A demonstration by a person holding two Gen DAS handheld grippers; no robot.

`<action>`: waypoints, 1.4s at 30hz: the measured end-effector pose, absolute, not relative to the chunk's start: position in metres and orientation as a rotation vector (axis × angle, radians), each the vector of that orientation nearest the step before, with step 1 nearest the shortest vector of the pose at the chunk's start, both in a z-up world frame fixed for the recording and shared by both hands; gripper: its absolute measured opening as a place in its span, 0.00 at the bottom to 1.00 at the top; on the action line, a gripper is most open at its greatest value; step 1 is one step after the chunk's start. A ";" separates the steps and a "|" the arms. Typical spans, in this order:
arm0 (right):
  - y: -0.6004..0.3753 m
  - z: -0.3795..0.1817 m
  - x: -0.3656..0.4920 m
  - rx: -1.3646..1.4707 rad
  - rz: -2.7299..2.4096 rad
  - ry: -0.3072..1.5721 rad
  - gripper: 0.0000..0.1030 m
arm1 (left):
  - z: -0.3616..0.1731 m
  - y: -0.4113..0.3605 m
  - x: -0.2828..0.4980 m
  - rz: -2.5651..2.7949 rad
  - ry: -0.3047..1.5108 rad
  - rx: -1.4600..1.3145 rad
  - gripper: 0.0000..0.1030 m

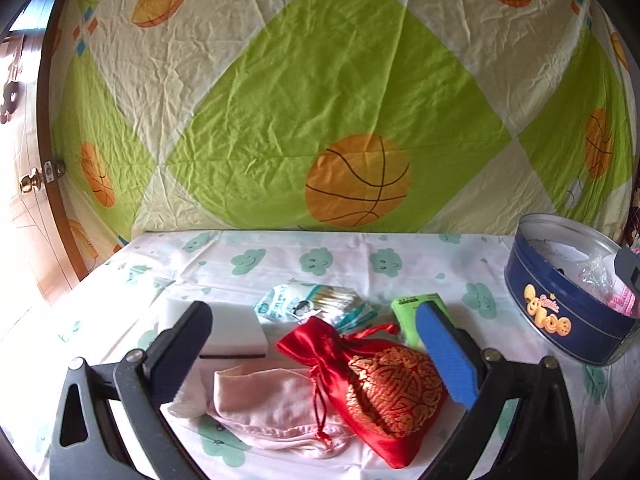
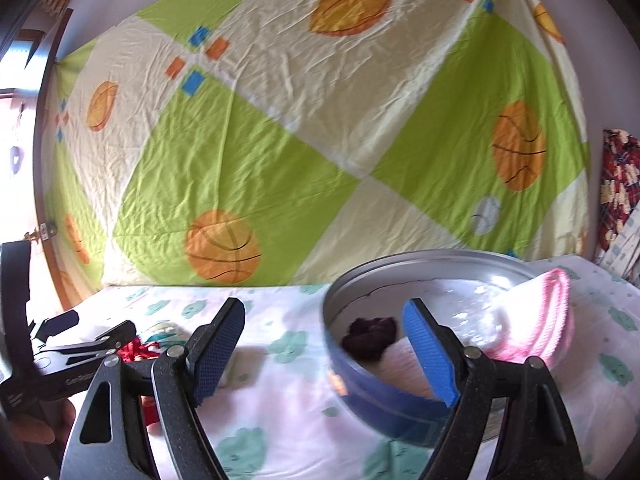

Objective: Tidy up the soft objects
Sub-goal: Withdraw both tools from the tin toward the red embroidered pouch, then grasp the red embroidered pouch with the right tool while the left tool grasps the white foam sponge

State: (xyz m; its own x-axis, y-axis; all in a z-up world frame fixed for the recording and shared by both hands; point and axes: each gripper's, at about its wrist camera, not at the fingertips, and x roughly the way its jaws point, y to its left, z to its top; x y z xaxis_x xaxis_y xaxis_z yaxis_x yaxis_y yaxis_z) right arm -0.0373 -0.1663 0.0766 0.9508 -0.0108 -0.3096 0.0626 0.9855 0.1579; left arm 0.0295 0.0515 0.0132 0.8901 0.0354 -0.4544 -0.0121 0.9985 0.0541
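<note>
My left gripper (image 1: 320,344) is open above a red and gold drawstring pouch (image 1: 372,380) that lies on a pale pink cloth (image 1: 272,404). Nothing is pressed between its pads. Behind them lie a white sponge block (image 1: 236,332), a packet of cotton swabs (image 1: 316,304) and a green pack (image 1: 408,312). A round blue cookie tin (image 1: 568,304) stands at the right. In the right wrist view my right gripper (image 2: 324,344) is open and empty at the near left rim of the tin (image 2: 360,384), which holds a dark purple bundle (image 2: 370,334), a pink and white knit cloth (image 2: 536,320) and clear plastic.
A table under a white sheet with teal clouds (image 1: 328,260) carries everything. A green and cream basketball-print sheet (image 1: 320,100) hangs close behind it. A wooden door (image 1: 28,184) with a brass knob is at the left, and patterned fabrics (image 2: 618,192) hang at the far right.
</note>
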 end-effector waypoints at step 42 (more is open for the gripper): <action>-0.049 0.029 0.050 0.184 0.545 0.819 0.22 | 0.015 0.215 0.086 0.113 0.618 -0.132 1.00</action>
State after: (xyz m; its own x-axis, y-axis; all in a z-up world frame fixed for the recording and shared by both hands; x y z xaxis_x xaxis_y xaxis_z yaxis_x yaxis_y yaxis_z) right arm 0.0504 -0.0487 0.0292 0.5552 0.5274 -0.6432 -0.3889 0.8481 0.3597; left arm 0.0857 0.2153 0.0147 0.8092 0.0657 -0.5838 -0.1448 0.9854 -0.0897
